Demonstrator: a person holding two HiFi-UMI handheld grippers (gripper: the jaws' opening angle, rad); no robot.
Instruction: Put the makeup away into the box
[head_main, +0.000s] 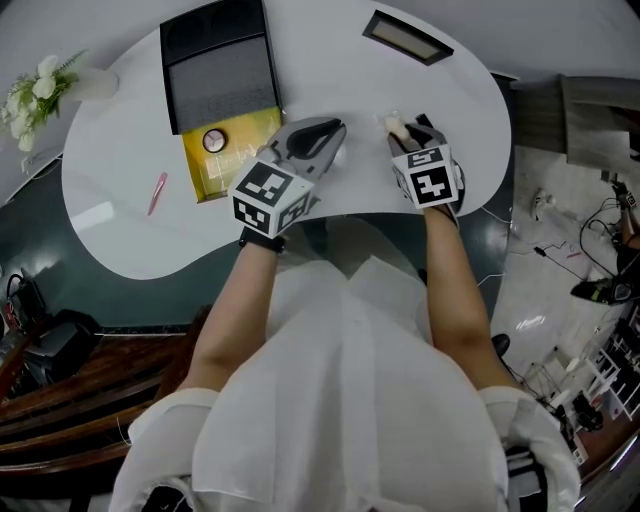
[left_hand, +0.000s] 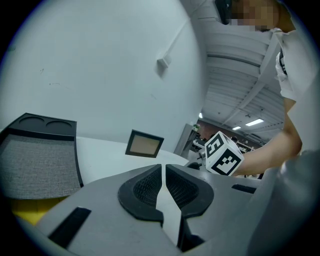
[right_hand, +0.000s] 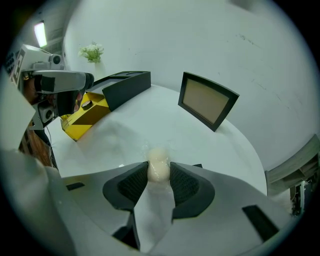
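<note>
The person's white shirt (head_main: 350, 400) fills the lower frame. Above it, right of centre, the right gripper (right_hand: 159, 171) clamps a cream makeup sponge (right_hand: 158, 156) resting on the table (head_main: 120, 220). The left gripper (left_hand: 163, 176) is closed and empty. This looks like the pickup step; next the sponge likely needs lifting and carrying left to the yellow box (head_main: 240, 150).

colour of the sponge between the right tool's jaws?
Cream, almost off-white. The sponge shows best in the right gripper view.

Left tool (left_hand: 163, 172) jaws together, empty — framed panel (left_hand: 144, 144) on white table (left_hand: 100, 155) beyond.
</note>
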